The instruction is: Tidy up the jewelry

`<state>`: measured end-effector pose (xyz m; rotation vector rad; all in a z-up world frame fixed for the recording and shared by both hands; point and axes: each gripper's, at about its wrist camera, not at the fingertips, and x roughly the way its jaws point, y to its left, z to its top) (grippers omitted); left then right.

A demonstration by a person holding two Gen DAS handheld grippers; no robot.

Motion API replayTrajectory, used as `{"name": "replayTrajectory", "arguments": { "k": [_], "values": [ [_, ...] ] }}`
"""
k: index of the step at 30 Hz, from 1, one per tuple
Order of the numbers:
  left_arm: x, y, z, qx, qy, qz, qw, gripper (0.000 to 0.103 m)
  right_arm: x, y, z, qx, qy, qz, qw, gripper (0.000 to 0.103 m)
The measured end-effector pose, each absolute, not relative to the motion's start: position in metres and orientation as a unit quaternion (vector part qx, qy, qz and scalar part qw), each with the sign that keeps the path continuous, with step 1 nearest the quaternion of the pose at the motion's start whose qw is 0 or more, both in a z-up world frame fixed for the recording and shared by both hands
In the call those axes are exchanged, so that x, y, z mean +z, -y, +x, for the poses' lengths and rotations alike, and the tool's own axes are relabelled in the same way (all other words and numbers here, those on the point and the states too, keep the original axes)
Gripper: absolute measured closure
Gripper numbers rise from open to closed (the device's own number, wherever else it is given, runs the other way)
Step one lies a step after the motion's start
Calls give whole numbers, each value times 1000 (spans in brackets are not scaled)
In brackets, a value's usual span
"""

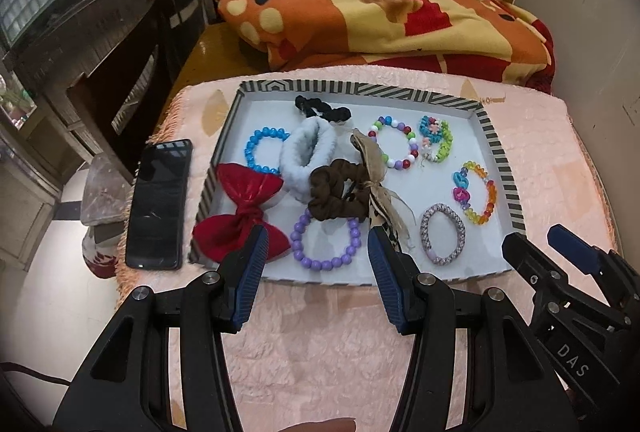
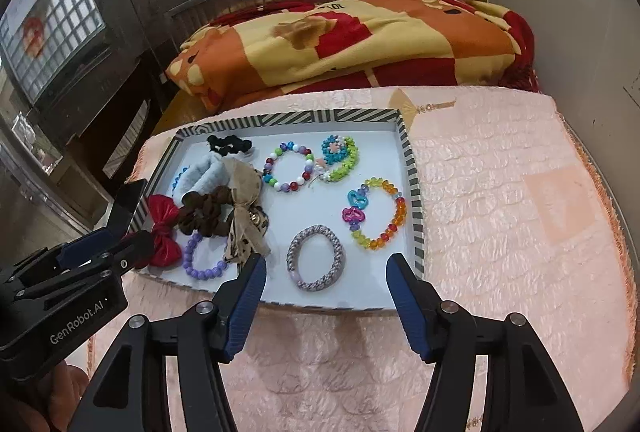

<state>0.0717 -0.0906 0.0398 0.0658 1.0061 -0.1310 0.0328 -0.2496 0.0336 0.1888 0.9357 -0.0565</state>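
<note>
1. While both tools hovered over the near edge of the striped tray (image 1: 502,168), nothing was held; the left tool (image 1: 318,264) stood wide with empty jaws just above the purple bead bracelet (image 1: 325,246), and the right tool (image 2: 326,286) stood fairly wide, also empty, above the grey braided band (image 2: 316,258).
2. All the jewelry lay inside the tray, which rested on a pink quilted cover (image 2: 500,192) on the bed; no bench was in view.
3. Risk, in my judgement: the brown scrunchie (image 1: 338,192), the beige ribbon bow (image 1: 376,184) and the white fluffy scrunchie (image 1: 306,156) overlapped; a grasp there could drag a neighbour along.
4. Risk: the red bow (image 1: 244,216) lay over the tray's left rim, near a dark phone (image 1: 160,204); a push could tip it out.
5. Risk: the soft cover could let the light tray slide or tilt under a downward press.
6. Count of bead bracelets: five; blue (image 1: 262,150), purple, multicolour round (image 1: 394,142), green and teal cluster (image 1: 436,138), and clear orange-yellow with heart charms (image 1: 476,192).
7. Count of hair bands: four; white, brown, black (image 1: 322,110), grey braided.
8. Count of bows: two.
</note>
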Motion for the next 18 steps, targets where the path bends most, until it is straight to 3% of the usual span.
{"name": "replayTrajectory", "arguments": {
  "k": [18],
  "values": [
    [46,79,56,-56,-474,31,878,52,37,238,27,-21,-453,88,887,41]
  ]
}}
